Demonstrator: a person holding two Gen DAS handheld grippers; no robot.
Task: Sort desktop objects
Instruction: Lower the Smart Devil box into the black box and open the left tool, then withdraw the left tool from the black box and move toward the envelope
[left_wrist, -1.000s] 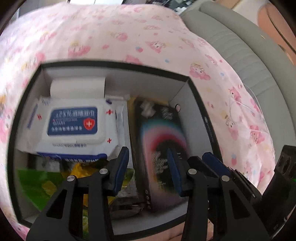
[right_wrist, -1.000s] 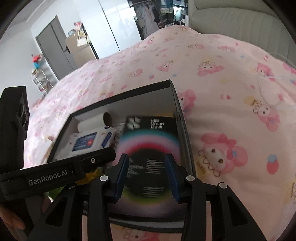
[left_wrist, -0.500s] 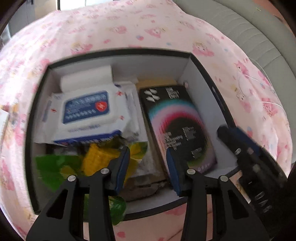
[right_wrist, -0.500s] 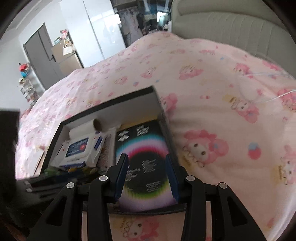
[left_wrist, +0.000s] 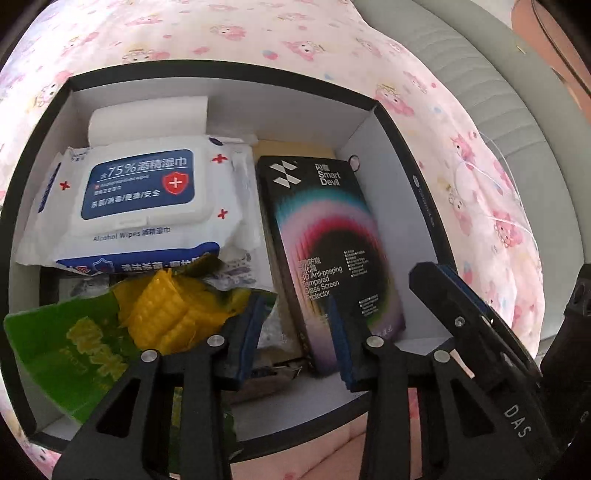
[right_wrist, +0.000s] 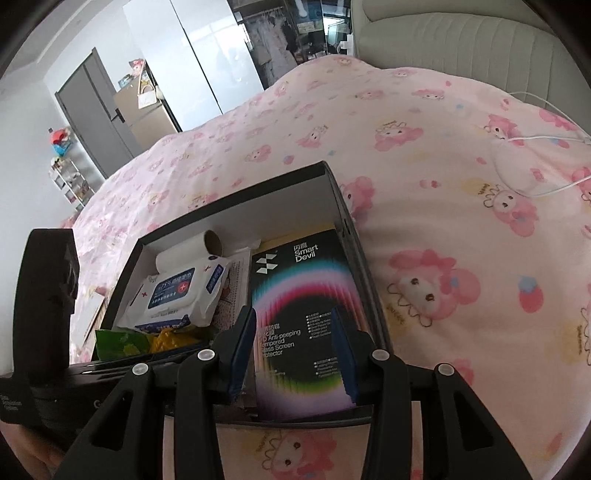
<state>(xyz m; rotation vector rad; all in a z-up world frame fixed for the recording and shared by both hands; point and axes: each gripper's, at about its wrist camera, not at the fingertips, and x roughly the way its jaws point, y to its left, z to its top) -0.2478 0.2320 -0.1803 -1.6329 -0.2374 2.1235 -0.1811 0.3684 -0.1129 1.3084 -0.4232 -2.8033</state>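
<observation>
1. The left gripper (left_wrist: 295, 332) hovers over the near edge of the black box (left_wrist: 221, 70), its jaws parted and empty.
2. The right gripper (right_wrist: 293, 347) likewise gapes wide, holding nothing, above the screen protector pack (right_wrist: 303, 314).
3. That pack lies flat along the box's right wall, beside the alcohol wipes (left_wrist: 140, 199), a paper roll (left_wrist: 147, 118) and a green corn packet (left_wrist: 74, 343).
4. The box sits on a pink patterned bedspread (right_wrist: 443, 184).

We see a bed (right_wrist: 424, 155) with pink cartoon bedding; a black box (right_wrist: 354, 258) and a white cable (right_wrist: 535, 138) lie on it.
</observation>
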